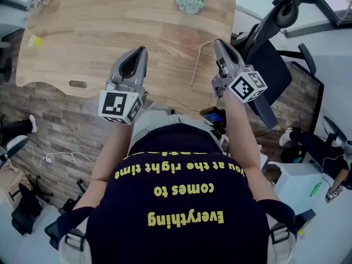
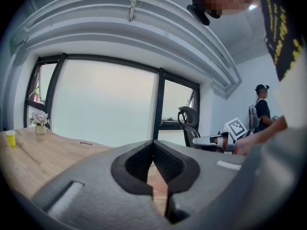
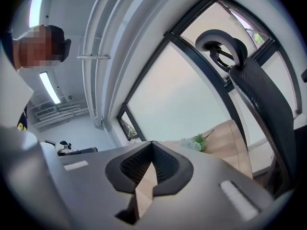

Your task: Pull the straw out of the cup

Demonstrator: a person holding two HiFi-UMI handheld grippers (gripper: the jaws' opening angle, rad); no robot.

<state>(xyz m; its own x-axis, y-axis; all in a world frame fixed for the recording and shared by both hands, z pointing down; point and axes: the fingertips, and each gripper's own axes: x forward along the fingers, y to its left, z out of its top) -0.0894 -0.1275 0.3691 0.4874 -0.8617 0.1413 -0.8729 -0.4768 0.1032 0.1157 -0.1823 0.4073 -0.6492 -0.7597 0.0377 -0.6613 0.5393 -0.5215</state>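
wood table (image 1: pixel 99 43) | large bright windows (image 2: pixel 103 104) | black chair (image 1: pixel 278 59) | floor (image 1: pixel 60 120) possibly brick-patterned

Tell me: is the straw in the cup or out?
Out. The straw lies flat on the table, well apart from the yellow cup near the left edge.

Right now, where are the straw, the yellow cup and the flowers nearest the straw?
straw (image 1: pixel 197 65): head view, middle of its long part.
yellow cup (image 2: pixel 10 138): left gripper view, its side wall.
flowers (image 1: pixel 190 1): head view, the white blossoms.
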